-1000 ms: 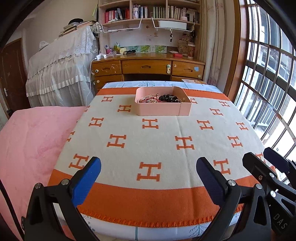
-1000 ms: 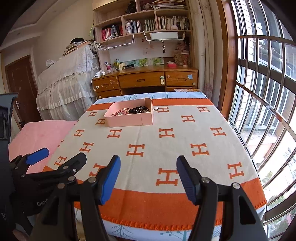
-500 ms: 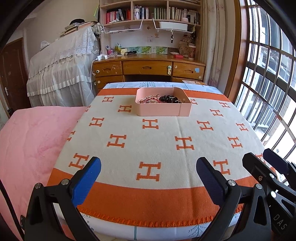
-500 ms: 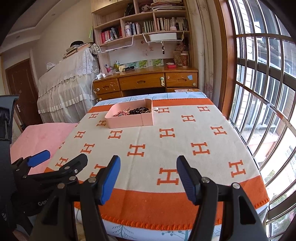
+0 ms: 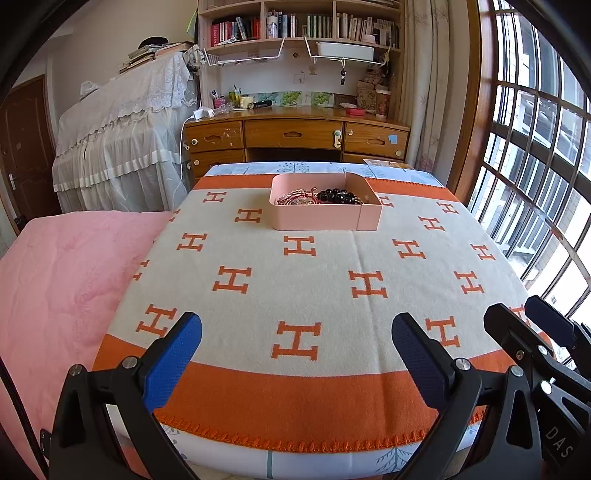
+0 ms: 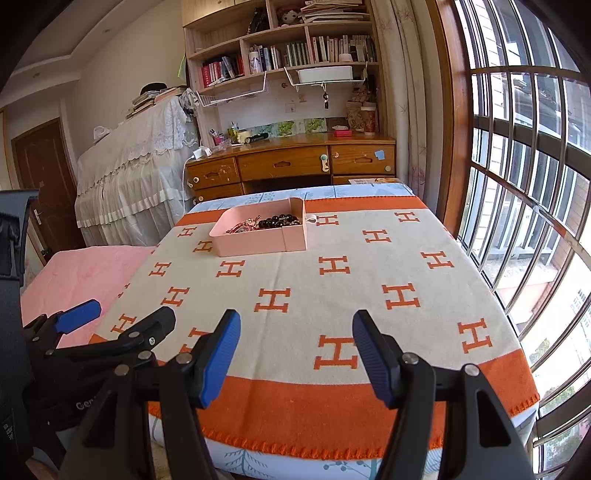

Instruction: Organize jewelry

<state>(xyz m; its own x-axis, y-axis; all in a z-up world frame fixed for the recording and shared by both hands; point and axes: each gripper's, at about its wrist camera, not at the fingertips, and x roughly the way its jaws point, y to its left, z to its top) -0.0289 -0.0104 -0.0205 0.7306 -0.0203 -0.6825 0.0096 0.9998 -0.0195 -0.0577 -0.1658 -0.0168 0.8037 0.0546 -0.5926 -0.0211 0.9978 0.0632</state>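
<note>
A pink tray (image 5: 317, 220) (image 6: 255, 243) sits near the far edge of the table, on a cream blanket (image 5: 317, 266) with orange H marks. Inside it lie a black bead bracelet (image 5: 338, 196) (image 6: 279, 221) and a reddish-pink chain piece (image 5: 297, 197) (image 6: 242, 227). A small white ring-like item (image 6: 311, 220) rests on the blanket just right of the tray. My left gripper (image 5: 295, 341) hangs open over the near orange border, nothing between its blue pads. My right gripper (image 6: 295, 341) is open too, at the near edge, empty. Each gripper shows at the edge of the other's view.
A pink bedspread (image 5: 62, 280) lies left of the table. Beyond the table stand a wooden desk with drawers (image 5: 295, 136), bookshelves (image 5: 303, 26) and a lace-covered piece of furniture (image 5: 122, 136). A barred window (image 5: 535, 155) runs along the right side.
</note>
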